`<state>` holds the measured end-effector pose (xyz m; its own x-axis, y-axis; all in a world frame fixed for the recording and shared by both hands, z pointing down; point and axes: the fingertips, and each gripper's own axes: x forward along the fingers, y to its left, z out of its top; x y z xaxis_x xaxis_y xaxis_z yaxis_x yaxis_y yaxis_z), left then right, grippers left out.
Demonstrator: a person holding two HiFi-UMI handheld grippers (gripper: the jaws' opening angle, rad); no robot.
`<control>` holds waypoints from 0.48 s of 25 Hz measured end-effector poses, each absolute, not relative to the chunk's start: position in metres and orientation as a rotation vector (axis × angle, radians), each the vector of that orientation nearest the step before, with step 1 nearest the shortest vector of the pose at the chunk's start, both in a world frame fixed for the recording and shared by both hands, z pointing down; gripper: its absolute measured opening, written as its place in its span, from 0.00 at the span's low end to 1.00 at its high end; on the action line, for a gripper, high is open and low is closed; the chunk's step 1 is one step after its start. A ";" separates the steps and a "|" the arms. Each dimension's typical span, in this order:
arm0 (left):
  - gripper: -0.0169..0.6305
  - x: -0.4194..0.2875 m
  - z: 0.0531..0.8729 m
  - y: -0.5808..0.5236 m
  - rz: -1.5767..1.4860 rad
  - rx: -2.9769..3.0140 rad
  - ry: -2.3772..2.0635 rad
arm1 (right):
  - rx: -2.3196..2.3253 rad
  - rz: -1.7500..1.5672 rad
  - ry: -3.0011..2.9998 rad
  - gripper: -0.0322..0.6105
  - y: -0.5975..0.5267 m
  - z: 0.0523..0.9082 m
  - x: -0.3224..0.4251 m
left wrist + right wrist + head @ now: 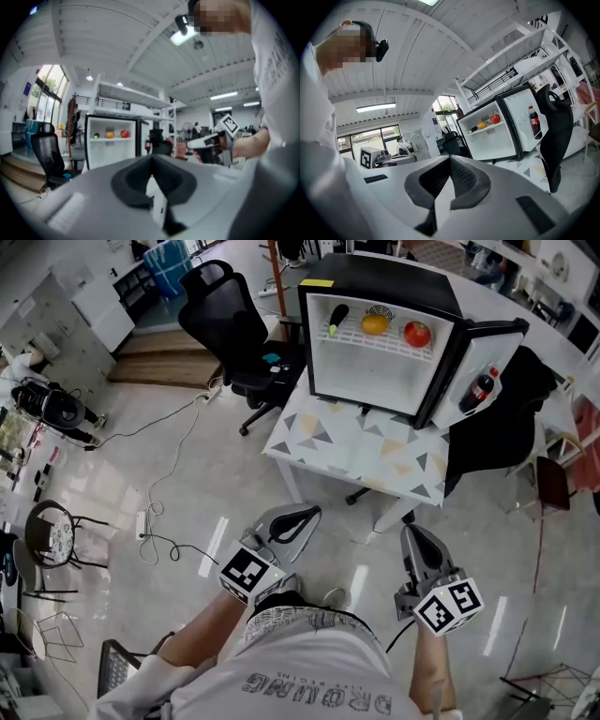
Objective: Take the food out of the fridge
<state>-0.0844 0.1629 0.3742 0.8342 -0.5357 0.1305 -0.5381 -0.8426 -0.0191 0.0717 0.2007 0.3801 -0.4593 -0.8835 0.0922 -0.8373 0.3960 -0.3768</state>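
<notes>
**Fridge** [375, 381]: small, black case, white inside. It stands on a table [347, 451] with a triangle-patterned top. The door [489, 357] is swung wide open.

**Food**, all on the upper shelf [375, 337], in a row and apart from one another:
- a dark-green item [337, 320] on the left, too small to tell what kind;
- an orange fruit [375, 323] in the middle;
- a red fruit [417, 333] on the right.

**Bottle** [479, 390]: dark, red label, upright in the door rack. Its print is unreadable. The right tool view shows it plainly, while in the left tool view the open door is seen edge-on and the bottle is hard to pick out.

**Left tool** [302, 516]: pads pressed together, nothing between them. It is held low over the floor [169, 484], well short of the table. In the head view its marker cube [247, 572] hides the hand.

**Right tool** [413, 534]: pads meeting at the tip, nothing pinched. It is also well apart from the fridge.

**Cross-views:** each tool view catches the other tool off to the side, with the fridge small in the distance. Only the head view shows the table top and both tools together.

**Office chair** [234, 324]: black, left of the table, partly cut off by it.
</notes>
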 end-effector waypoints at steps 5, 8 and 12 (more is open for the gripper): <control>0.04 -0.078 0.376 0.164 0.210 2.984 -0.900 | -1.553 -0.574 2.524 0.03 0.202 0.383 0.082; 0.04 -0.074 0.376 0.164 0.212 2.983 -0.901 | -1.554 -0.576 2.521 0.03 0.203 0.384 0.086; 0.04 -0.071 0.377 0.162 0.222 2.982 -0.898 | -1.561 -0.582 2.513 0.03 0.202 0.387 0.091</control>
<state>-0.0706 0.1619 0.3774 0.8245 -0.5479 0.1414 -0.5507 -0.8344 -0.0223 0.0907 0.2017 0.3870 -0.4582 -0.8839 0.0935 -0.8350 0.3921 -0.3860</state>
